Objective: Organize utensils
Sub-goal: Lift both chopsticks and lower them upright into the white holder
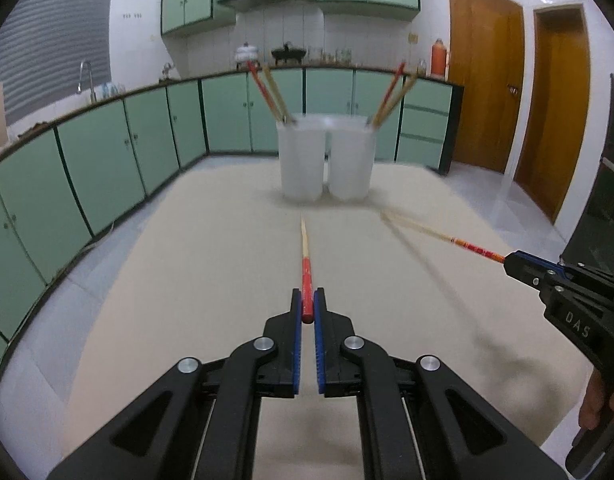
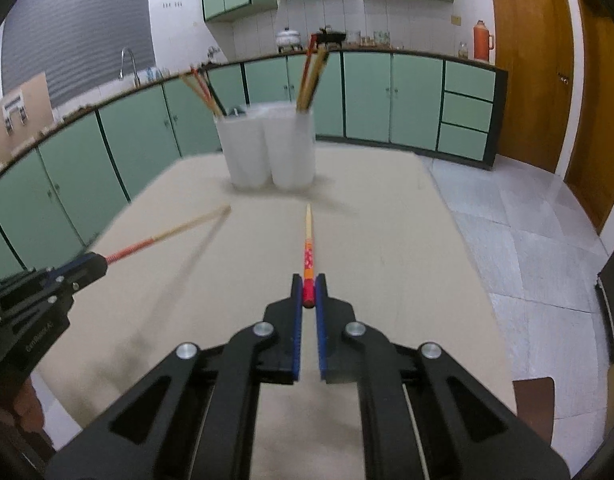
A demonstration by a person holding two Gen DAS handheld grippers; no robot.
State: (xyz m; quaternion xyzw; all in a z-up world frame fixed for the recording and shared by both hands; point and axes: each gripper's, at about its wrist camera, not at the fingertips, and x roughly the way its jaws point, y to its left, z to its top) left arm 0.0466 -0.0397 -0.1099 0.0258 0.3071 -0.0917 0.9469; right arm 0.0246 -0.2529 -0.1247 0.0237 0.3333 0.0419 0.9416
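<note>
On the table [image 1: 155, 320], two grippers [image 1: 307, 298] [image 2: 309, 280] each pinch one chopstick [image 1: 305, 256] [image 2: 309, 240] before two cups [image 1: 301, 160] [image 1: 351, 160].

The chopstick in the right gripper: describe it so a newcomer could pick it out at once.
Start at the beige table with two white cups at its far end. The right gripper is shut on the chopstick, pale tip toward the cups. Its orange patterned band sets it apart from the left gripper's plain red-handled one.
</note>
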